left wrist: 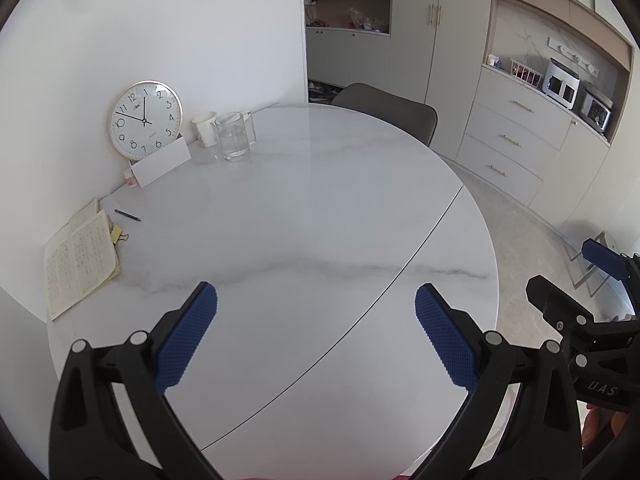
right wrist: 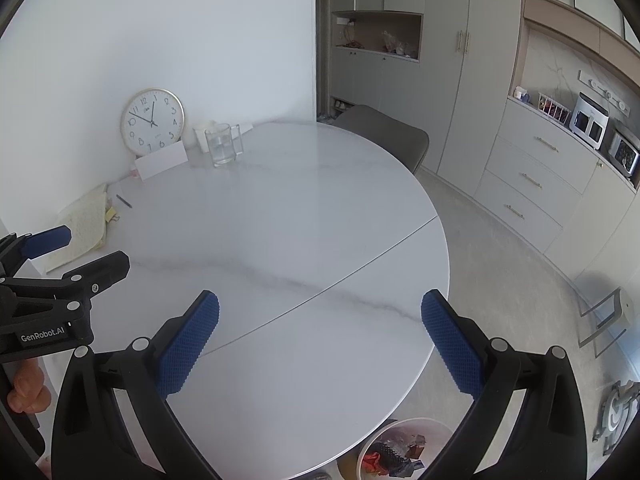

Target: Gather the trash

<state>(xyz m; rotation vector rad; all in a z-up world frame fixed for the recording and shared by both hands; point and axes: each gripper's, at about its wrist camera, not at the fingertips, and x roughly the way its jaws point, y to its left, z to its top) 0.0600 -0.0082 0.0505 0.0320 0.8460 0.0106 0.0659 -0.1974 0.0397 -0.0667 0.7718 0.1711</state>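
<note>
A: While you hold both tools over the round marble table (left wrist: 304,208), your left gripper (left wrist: 316,308) stands released, its 2 blue pads spread wide at the bottom of the left wrist view with only bare tabletop between them.

B: And your right gripper (right wrist: 320,314)?

A: Released too, pads wide apart, gripping nothing. In the left wrist view it pokes in at the right edge; in the right wrist view your left tool shows at the left edge, with your fingers (right wrist: 28,390) below it.

B: Where is the trash?

A: At the bottom of the right wrist view, just past the table's near rim: a white bin (right wrist: 404,426) on the floor, holding crumpled scraps (right wrist: 394,458), red and dark.

B: What is on the table?

A: All in the upper left of the frame, by the wall: a clock (left wrist: 146,120), a white card (left wrist: 162,162) leaning on it, a mug (left wrist: 206,128), a glass pitcher (left wrist: 234,136). Lower left lie a pen (left wrist: 128,215) and an open notebook (left wrist: 80,264). A grey chair (left wrist: 392,114) stands at the far rim.
</note>
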